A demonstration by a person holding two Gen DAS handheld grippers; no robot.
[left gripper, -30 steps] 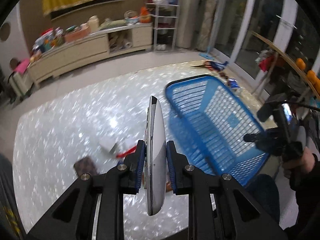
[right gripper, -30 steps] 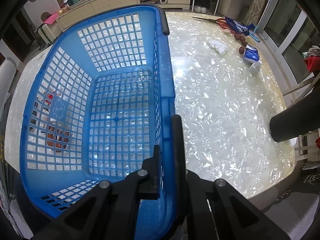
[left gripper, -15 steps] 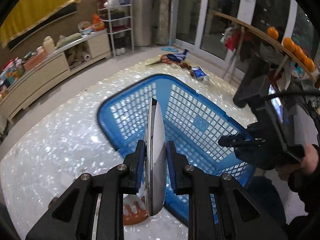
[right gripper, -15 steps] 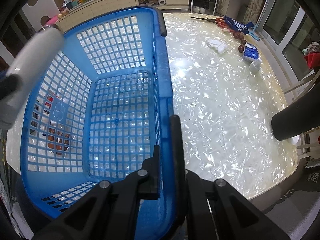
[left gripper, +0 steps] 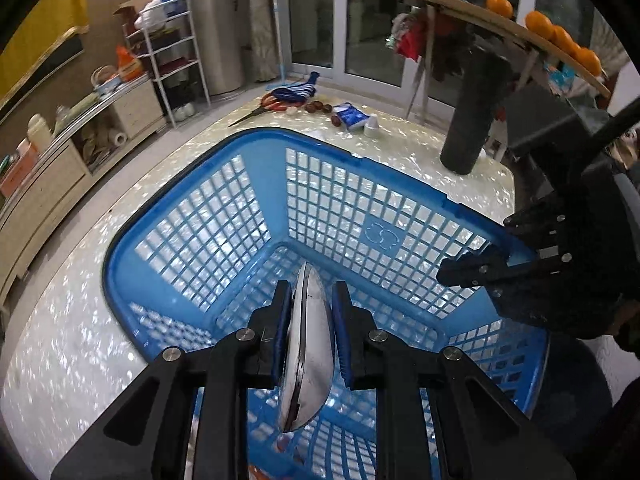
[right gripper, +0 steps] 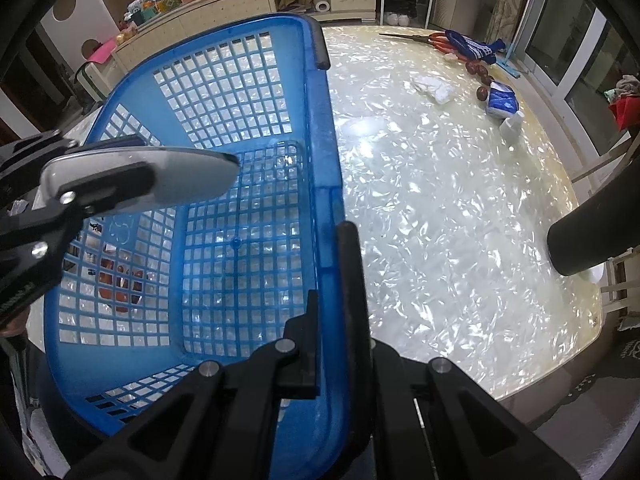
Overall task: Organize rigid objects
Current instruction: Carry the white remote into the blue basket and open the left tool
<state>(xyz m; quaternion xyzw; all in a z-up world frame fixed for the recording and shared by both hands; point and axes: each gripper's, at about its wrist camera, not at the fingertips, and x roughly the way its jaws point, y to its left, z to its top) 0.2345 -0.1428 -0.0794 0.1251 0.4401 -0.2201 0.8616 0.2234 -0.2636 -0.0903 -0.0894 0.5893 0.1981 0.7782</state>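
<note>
Left-wrist and right-wrist views over a pearly white table (right gripper: 440, 208). The left gripper (left gripper: 308, 332) pointed steeply down into a blue plastic lattice basket (left gripper: 224, 216), its blue-padded jaws closed firmly on a flat, silver-grey computer mouse (left gripper: 308, 352) held on edge; the mouse hung above the basket floor, inside the rim, touching no wall. In the right-wrist view the same mouse (right gripper: 160, 180) appeared at the left, over the basket's interior.

The right gripper (right gripper: 332, 280) had its jaws pinched almost fully together on the basket's near long rim (right gripper: 326, 184), one finger inside the wall and one outside.

A reddish-brown object (right gripper: 120, 280) lay on the table beyond the far wall, seen through the lattice; what it was could not be told. Toward the table's far end lay red-handled scissors (right gripper: 432, 38), a blue striped cloth (right gripper: 472, 46), several dark round fruits (right gripper: 480, 74), a blue-and-white packet (right gripper: 502, 100) and crumpled white paper (right gripper: 434, 86). A dark cylinder (left gripper: 474, 116) stood at the table's edge.
</note>
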